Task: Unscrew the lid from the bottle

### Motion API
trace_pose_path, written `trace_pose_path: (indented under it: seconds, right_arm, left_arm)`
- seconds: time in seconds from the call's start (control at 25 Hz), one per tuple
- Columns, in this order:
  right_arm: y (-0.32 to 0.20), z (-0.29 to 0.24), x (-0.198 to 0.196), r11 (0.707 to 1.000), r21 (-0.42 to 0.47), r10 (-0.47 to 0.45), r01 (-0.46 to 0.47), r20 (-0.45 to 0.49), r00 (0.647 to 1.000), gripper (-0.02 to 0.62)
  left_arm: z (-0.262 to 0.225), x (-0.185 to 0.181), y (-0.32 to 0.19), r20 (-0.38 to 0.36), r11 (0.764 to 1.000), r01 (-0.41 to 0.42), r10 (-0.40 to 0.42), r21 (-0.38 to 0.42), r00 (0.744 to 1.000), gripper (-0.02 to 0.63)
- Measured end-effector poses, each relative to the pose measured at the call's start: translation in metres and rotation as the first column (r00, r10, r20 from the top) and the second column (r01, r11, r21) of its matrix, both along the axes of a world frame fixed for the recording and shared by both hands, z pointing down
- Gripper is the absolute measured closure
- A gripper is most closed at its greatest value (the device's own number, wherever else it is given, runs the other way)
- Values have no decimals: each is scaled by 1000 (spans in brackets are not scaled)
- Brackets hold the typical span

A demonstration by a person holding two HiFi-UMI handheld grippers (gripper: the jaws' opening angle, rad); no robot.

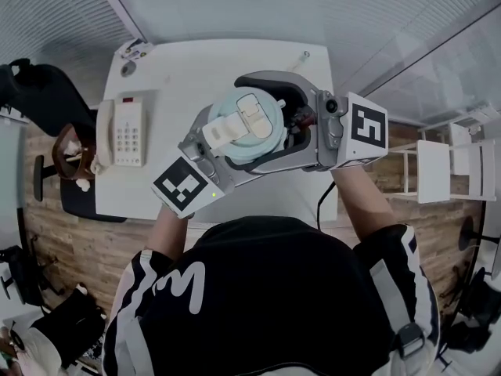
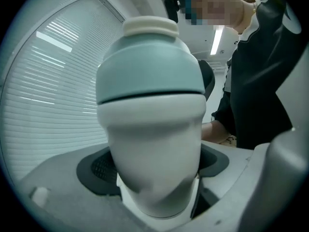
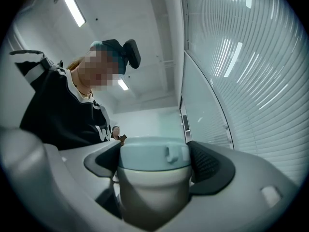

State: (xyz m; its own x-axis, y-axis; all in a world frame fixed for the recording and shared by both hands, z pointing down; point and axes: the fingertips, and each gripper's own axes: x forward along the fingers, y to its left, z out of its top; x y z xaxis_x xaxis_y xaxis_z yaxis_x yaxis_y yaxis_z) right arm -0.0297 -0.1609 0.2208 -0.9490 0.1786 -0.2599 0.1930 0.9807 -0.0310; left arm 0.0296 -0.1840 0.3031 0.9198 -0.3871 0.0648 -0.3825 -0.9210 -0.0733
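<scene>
I see a bottle with a white body (image 2: 154, 153) and a pale teal lid (image 1: 246, 124) held up in the air over the table. My left gripper (image 2: 154, 166) has its dark pads (image 2: 99, 168) against the white body on both sides, with no gap showing. From the opposite side my right gripper (image 3: 154, 161) is shut on the teal lid (image 3: 154, 153), its pads (image 3: 207, 168) pressed to the rim. In the head view the left gripper (image 1: 223, 151) comes in from the lower left and the right gripper (image 1: 274, 124) from the right. The lid sits on the bottle.
Below lies a white table (image 1: 203, 77) with a desk phone (image 1: 127, 131) at its left edge and small items at the far corners (image 1: 133, 52). A dark chair (image 1: 39, 92) stands to the left and a white shelf (image 1: 446, 171) to the right. The person's torso fills the near side.
</scene>
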Motion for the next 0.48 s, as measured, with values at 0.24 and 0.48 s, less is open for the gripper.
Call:
trace_pose_path:
  seconds: [0.24,0.48]
  right_arm:
    - [0,-1,1,1000,-21,3,-3,17,1000,150]
    - [-12,-10,6,982,31,189,-188,-16,982,150]
  left_arm:
    - [-4,0,2,-40,1000,-10,8,-29,999,158]
    - [-9,-9,-6,-82,997,43,-49,-68,995,161]
